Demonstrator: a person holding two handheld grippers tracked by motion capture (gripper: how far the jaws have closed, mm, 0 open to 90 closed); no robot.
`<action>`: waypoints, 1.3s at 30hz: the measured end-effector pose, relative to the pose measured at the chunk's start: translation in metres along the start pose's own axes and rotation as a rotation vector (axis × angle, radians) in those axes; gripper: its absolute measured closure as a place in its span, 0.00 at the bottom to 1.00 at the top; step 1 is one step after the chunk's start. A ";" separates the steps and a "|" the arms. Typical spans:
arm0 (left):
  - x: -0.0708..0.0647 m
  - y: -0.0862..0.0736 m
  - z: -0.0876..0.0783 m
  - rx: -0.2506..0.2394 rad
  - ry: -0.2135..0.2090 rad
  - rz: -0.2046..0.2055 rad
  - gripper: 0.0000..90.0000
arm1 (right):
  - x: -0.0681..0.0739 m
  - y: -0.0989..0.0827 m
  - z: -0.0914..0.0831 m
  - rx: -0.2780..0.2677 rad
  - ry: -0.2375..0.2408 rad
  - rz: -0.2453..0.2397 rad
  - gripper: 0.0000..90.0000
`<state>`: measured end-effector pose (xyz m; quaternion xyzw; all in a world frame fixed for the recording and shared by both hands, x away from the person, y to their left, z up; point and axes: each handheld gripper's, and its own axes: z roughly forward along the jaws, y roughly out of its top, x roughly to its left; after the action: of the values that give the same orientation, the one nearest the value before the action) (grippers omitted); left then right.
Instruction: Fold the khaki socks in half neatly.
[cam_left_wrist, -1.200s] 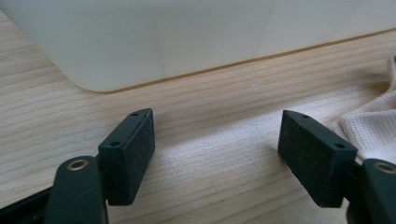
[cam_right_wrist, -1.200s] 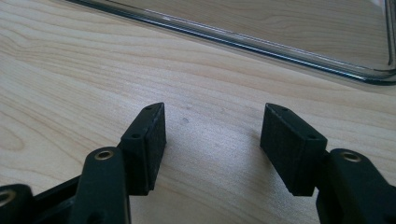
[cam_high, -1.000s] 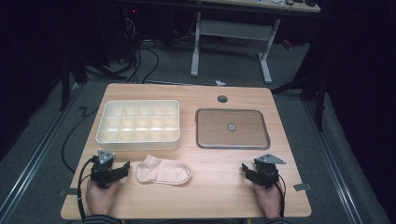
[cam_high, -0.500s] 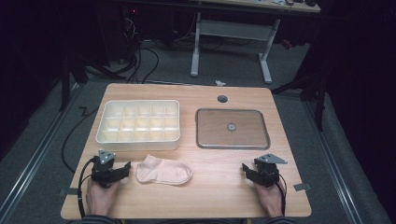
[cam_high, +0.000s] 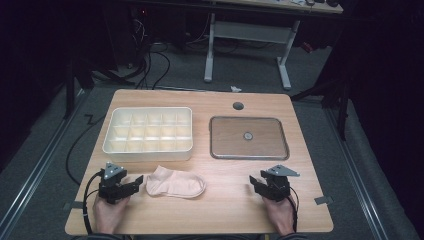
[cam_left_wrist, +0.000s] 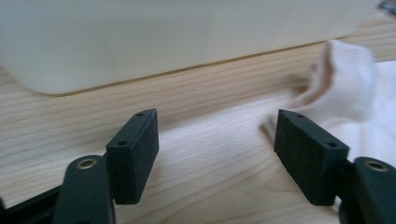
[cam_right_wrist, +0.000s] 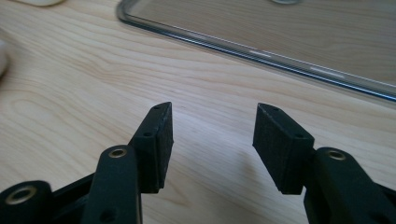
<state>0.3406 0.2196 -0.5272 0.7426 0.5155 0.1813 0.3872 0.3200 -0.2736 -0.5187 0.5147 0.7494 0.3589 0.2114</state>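
Two grippers rest low on the surface (cam_high: 225, 210). The left gripper (cam_high: 136, 181) sits just beside the pale pink sock (cam_high: 176, 182), jaws spread with nothing between them after narrowing slightly; the right gripper (cam_high: 256, 184) likewise, well apart, so no grasp has begun.

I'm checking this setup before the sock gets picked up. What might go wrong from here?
The left gripper has just been closing with nothing between its jaws; the sock lies off to one side of them, so a grab from there may catch only the cuff edge or miss. The sock lies close to the compartment tray, so a lift could bump its front wall. The right gripper, also just closing on nothing, sits far from the sock and must cross the table to help.
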 end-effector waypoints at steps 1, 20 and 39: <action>-0.002 0.001 -0.001 -0.005 -0.014 -0.001 0.36 | 0.003 0.001 0.001 0.000 0.010 -0.008 0.54; -0.034 0.010 0.009 0.076 -0.082 0.011 0.37 | 0.060 0.016 0.019 0.025 0.168 -0.101 0.59; -0.042 0.006 0.018 0.097 -0.020 0.033 0.39 | 0.114 0.038 0.043 0.020 0.284 -0.165 0.59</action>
<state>0.3395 0.1734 -0.5279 0.7706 0.5075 0.1548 0.3529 0.3293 -0.1464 -0.5118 0.3978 0.8150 0.4018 0.1270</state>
